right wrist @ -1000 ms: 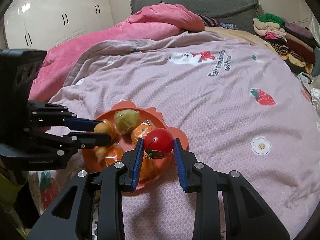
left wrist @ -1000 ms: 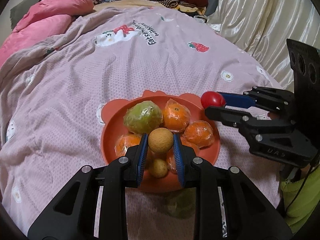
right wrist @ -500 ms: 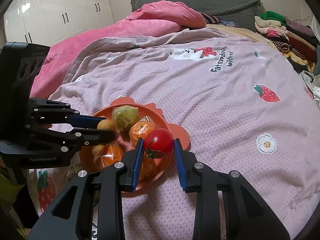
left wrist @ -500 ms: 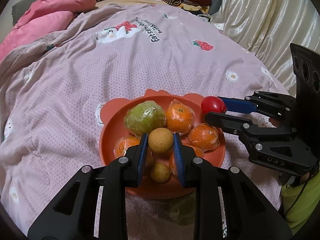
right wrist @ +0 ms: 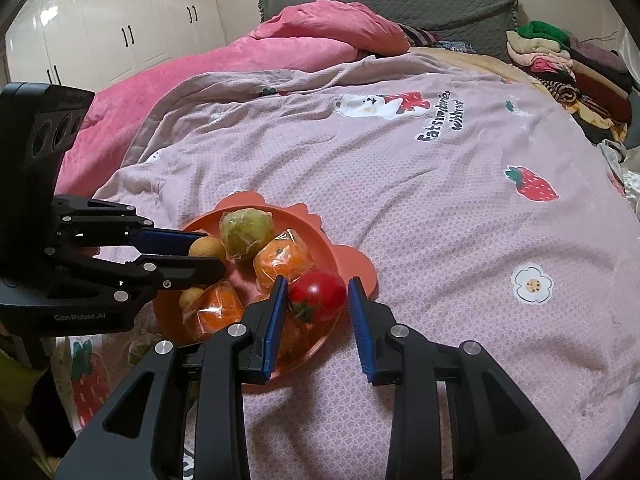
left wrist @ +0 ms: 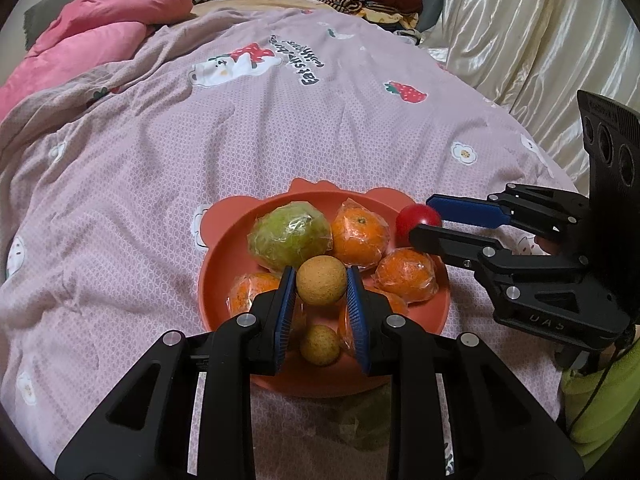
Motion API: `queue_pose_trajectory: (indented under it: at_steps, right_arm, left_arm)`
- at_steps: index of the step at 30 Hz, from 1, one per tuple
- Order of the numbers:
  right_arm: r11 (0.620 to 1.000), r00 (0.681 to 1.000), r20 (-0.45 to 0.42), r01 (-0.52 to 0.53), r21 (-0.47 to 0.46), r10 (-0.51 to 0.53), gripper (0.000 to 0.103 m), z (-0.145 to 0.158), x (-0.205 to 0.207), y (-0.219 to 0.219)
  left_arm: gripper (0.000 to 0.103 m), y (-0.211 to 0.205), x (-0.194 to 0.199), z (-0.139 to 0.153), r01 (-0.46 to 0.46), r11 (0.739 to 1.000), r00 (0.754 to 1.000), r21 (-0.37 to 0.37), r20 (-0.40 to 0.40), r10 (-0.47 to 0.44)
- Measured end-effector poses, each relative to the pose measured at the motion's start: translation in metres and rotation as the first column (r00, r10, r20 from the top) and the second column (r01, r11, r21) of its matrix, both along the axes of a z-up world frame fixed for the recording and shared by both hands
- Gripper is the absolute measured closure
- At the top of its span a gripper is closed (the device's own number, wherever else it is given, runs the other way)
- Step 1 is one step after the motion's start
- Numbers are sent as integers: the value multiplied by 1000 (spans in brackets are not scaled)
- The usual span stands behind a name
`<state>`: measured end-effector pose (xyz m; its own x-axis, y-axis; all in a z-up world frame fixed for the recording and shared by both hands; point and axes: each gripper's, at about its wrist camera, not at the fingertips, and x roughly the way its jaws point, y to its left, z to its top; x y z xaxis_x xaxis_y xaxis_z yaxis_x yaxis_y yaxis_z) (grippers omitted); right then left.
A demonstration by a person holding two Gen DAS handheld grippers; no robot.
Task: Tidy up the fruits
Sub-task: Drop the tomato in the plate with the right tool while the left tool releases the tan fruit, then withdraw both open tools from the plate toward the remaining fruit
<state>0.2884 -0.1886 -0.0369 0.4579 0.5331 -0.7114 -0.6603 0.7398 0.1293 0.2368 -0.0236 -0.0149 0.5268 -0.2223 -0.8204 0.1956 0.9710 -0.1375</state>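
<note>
An orange-red plate [left wrist: 224, 256] with ear-shaped bumps lies on the pink bedspread. It holds a wrapped green fruit [left wrist: 288, 236], wrapped oranges [left wrist: 360, 234] and a small tan fruit [left wrist: 320, 346]. My left gripper [left wrist: 321, 276] hovers over the plate's near side, shut on a round tan fruit [left wrist: 321, 280]. From the right, my right gripper [left wrist: 420, 218] reaches the plate's right rim, shut on a red tomato [right wrist: 318, 290]. In the right wrist view the left gripper [right wrist: 212, 250] comes in from the left over the plate [right wrist: 354, 266].
A greenish wrapped fruit [left wrist: 366, 416] lies on the bedspread just in front of the plate. A pink quilt [right wrist: 240, 52] is bunched at the far left. Folded clothes [right wrist: 560, 60] are stacked at the far right, beside cream curtains [left wrist: 520, 40].
</note>
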Motion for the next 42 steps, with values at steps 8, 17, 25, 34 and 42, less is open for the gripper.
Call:
queue_pose_trajectory:
  at_steps: [8,17,25,34,42]
  right_arm:
    - [1000,1000,11,14,18,-14,68,6,-1,-8]
    - [999,999,23,30,38,-31,66,12,-3,-16]
    - [998,999,31,36,50,-37,61,17,-7,-22]
    - [996,998,41,47,75,-51,50,26,-13,-28]
    - [994,996,73,36,100,-44,38,39,-29,-31]
  left_arm:
    - [85,0,0,0,-1,1000,1000,-2,0,1]
    - [80,0,-1,1,-7,1000,1000,-2,5,7]
    - [80,3,-7,6,-22,1000,1000,-8,15,22]
    - [71,5,-17,18,-28,1000,999,-14,46,29]
    - [59,4,-27,30,-41,999,996,-19,78,42]
